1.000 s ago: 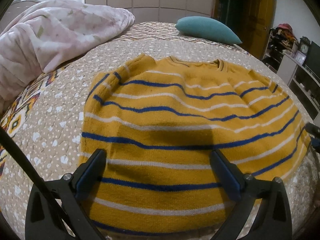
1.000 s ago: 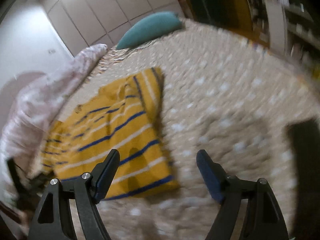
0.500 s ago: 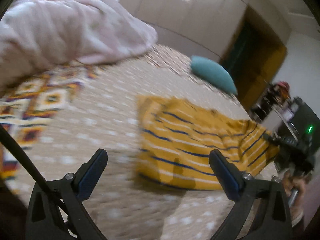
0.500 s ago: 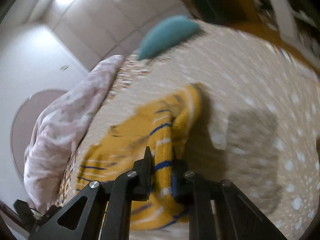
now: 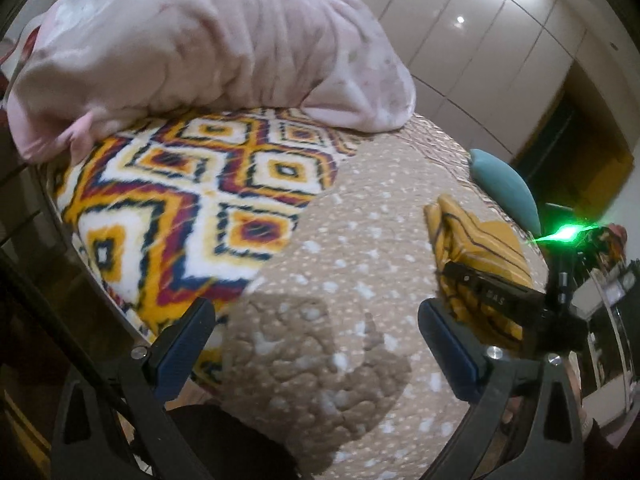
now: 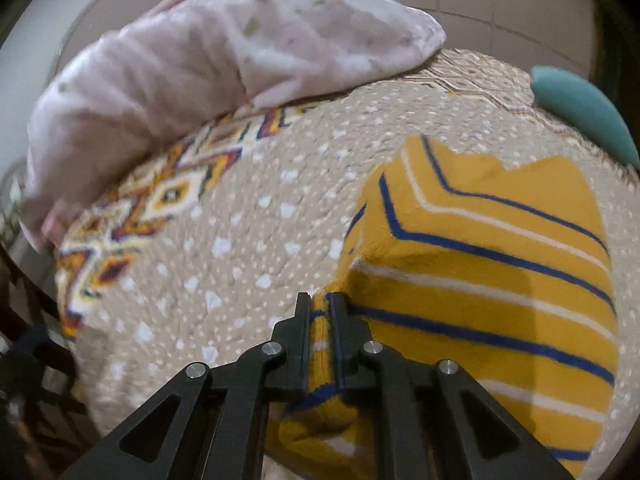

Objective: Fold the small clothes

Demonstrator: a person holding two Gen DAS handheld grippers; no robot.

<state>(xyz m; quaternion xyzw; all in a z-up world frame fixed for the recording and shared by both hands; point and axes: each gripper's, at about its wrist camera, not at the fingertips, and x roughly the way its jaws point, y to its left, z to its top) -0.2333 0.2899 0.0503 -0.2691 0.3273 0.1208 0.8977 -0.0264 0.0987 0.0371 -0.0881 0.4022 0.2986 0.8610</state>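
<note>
Sweater point(image 6: 492, 280), mustard yellow with blue and white stripes, lies folded on the bed point(image 6: 240, 240), filling the lower right of the right wrist view, its doubled edge raised and running back into the right hand-held gripper point(image 6: 320, 312) at the bottom centre of that frame. The bed's beige dotted quilt spreads across the middle of both views, with a bright diamond-patterned blanket point(image 5: 180, 200) at the left and a crumpled pink duvet point(image 5: 200, 40) heaped across the upper left. A teal pillow point(image 6: 588, 112) rests at the upper right edge, beyond the sweater. The right hand-held gripper has its fingers pressed together on a fold of the sweater's near left edge, yellow knit showing between them. In the left wrist view the left hand-held gripper point(image 5: 316, 344) sits at the bottom with fingers spread wide over bare quilt, holding nothing, and the sweater lies to its right, at the frame's right middle.
</note>
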